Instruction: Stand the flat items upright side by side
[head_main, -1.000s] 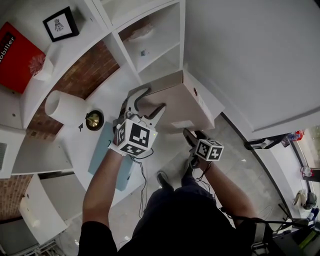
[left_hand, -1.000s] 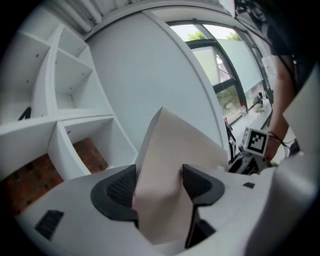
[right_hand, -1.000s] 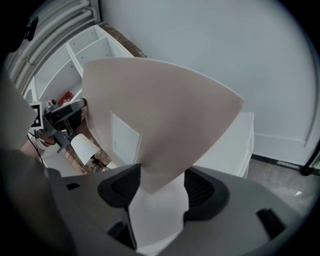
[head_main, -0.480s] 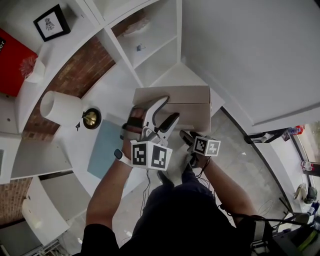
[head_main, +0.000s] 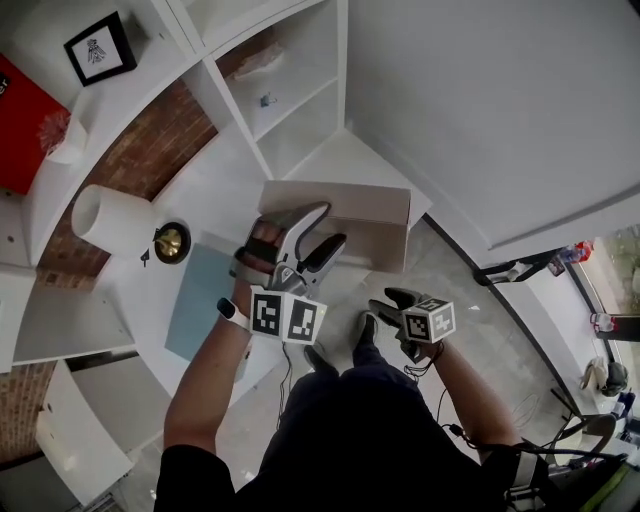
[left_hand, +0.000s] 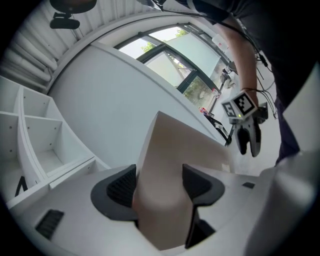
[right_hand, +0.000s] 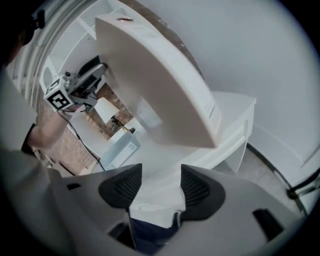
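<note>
Cut off, covered, or too small to read
In the head view, the red flat item (head_main: 20, 140) runs off the ten o'clock edge. The left gripper (head_main: 330, 225) covers part of the beige flat box (head_main: 370, 210). A forearm (head_main: 205, 380) overlaps the pale blue flat item (head_main: 200, 300). The blue speck (head_main: 265, 100) on the shelf (head_main: 300, 120) is unidentifiable.

Home room, white shelves (head_main: 300, 130), lamp (head_main: 105, 218), framed picture (head_main: 96, 48)

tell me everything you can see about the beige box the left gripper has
The flat beige box looks like plain cardboard, wide and thin. It is up on a long edge, roughly upright, over the white desk by the wall. The left gripper clamps one end, a pad on each face. Whether its lower edge rests on the desk is unclear.
</note>
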